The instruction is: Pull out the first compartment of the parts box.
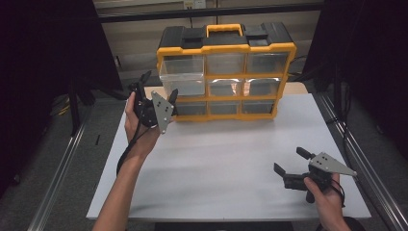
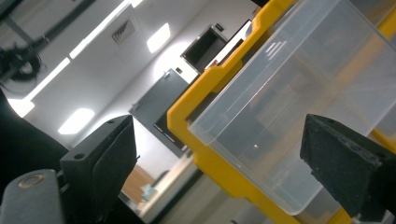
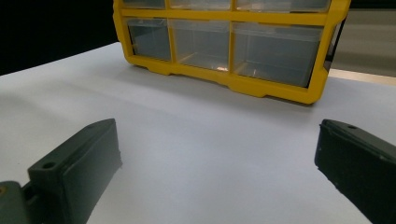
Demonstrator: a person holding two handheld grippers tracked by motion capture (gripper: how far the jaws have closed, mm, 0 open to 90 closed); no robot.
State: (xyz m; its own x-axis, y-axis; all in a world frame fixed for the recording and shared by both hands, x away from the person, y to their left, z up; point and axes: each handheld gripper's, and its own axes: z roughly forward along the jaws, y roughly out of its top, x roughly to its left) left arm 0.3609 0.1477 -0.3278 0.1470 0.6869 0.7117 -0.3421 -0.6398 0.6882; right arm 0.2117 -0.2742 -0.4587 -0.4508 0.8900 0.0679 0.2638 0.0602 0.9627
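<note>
Standing pulled out at the upper left of the yellow organizer (image 1: 226,74), the clear drawer (image 1: 183,76) is already open, the left gripper (image 1: 158,92) spread wide beside it, the right gripper (image 1: 289,160) idling wide at lower right.

A white desk (image 1: 231,163) stands on a grey floor (image 1: 57,159), with metal rails (image 1: 57,168) running along the floor on either side of it. Black curtains (image 1: 43,57) hang to the left and right of the desk. Beyond its far edge runs a pale wall (image 1: 139,33). Overhead, bright ceiling light panels (image 2: 158,37) glow.
</note>
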